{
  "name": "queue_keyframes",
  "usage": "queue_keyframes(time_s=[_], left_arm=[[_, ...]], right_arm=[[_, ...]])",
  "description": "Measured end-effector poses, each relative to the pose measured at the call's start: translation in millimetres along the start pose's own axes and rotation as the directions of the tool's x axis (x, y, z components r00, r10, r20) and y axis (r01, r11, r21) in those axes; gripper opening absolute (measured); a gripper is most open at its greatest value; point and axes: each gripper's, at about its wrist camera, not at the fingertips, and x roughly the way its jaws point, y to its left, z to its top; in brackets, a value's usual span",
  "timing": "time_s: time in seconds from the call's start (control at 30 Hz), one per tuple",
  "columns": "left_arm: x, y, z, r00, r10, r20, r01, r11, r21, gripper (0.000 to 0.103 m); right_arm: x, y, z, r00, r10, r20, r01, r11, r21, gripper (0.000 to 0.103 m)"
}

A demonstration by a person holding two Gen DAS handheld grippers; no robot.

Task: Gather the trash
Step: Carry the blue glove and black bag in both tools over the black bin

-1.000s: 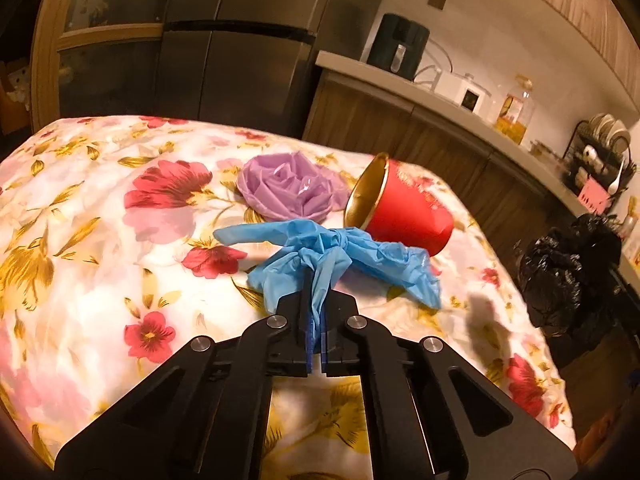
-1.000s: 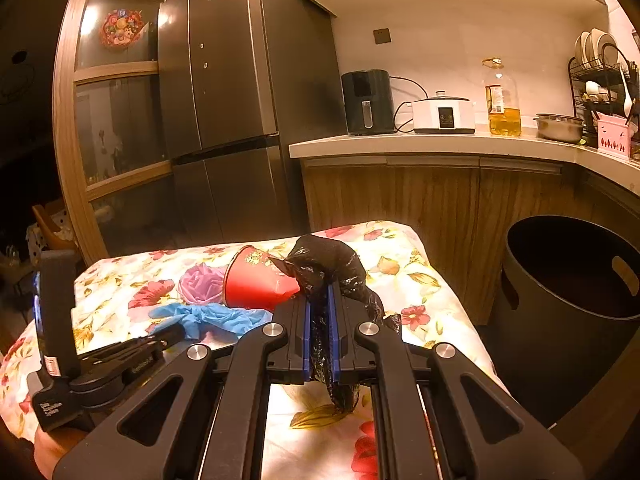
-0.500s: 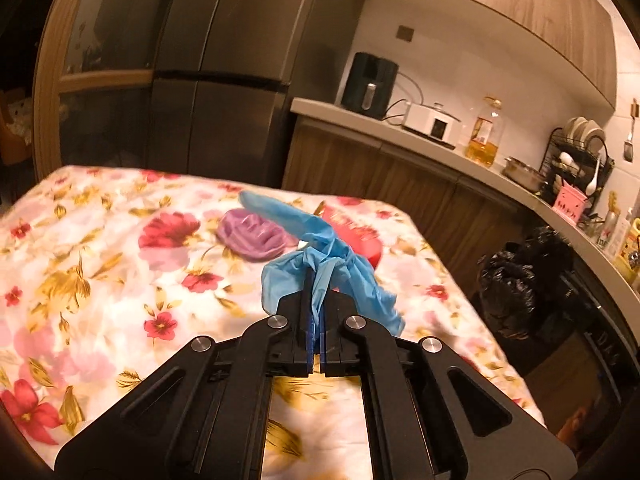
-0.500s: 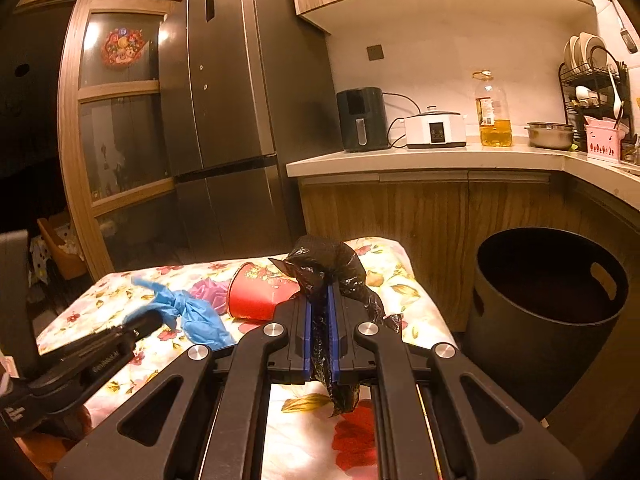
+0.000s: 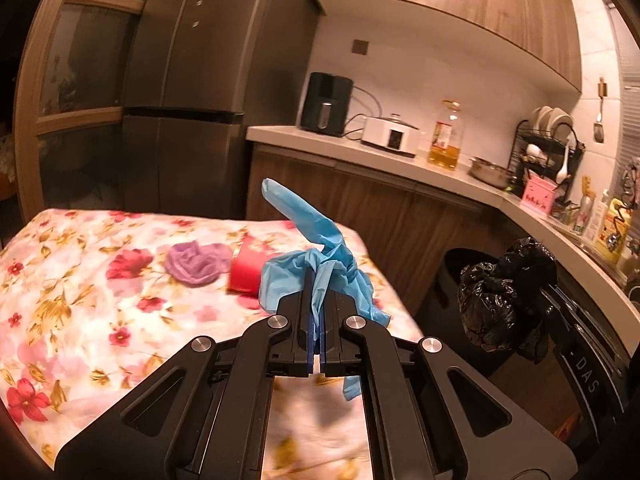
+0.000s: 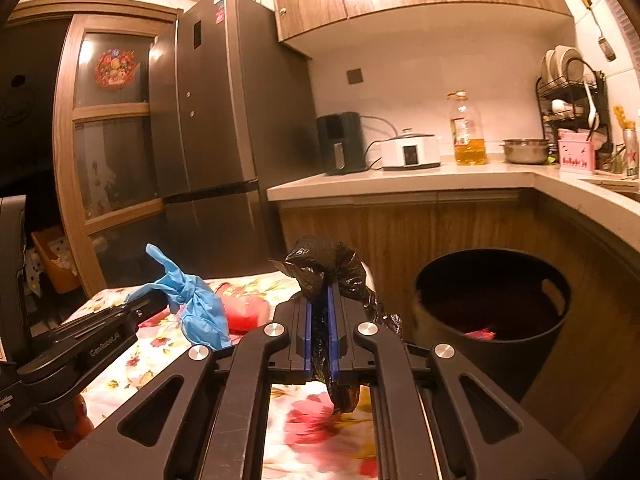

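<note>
The blue glove (image 5: 320,264) hangs clear above the floral tablecloth (image 5: 80,300), pinched between the closed jaws of my left gripper (image 5: 316,308), one finger sticking up and a strip dangling under the pads. My right gripper (image 6: 320,320) is clamped just as narrowly on a crumpled black plastic bag (image 6: 324,264), held up near the table's right edge, with the dark round bin (image 6: 552,280) on the floor beyond it against the wooden cabinets. On the table behind the glove I see a red cup (image 5: 246,270) lying tipped over and a purple crumpled wad (image 5: 196,262) just left of it.
</note>
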Motion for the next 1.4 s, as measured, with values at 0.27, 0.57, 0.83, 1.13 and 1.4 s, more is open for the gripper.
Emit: queue_keyframes(time_s=[0.27,0.57,0.83,1.13,1.4], left_arm=[[1.7,-46.1,5.9,0.998,-0.066,0.000,0.066,0.996,0.052,0.000],[17.9,-91.2,19.4,0.991,-0.136,0.006,0.135,0.986,0.097,0.000],[37.2,-132.7,34.6,0.976,-0.219,0.013,0.216,0.969,0.124,0.000],[59.2,-166.0,40.7,0.964,-0.265,0.004,0.262,0.955,0.142,0.000],[75.0,-183.2,43.9,0.958,-0.288,0.001,0.284,0.947,0.150,0.000]], right_arm=[[-14.9,-28.0,13.1,0.998,-0.049,0.038,0.048,0.999,0.025,0.007],[-18.4,-58.9,24.5,0.991,-0.115,0.064,0.113,0.993,0.032,0.007],[-18.6,-98.9,41.1,0.979,-0.185,0.090,0.181,0.982,0.056,0.007],[-6.9,-128.4,53.1,0.969,-0.229,0.092,0.223,0.972,0.075,0.007],[3.4,-139.5,57.9,0.967,-0.239,0.090,0.233,0.970,0.073,0.007]])
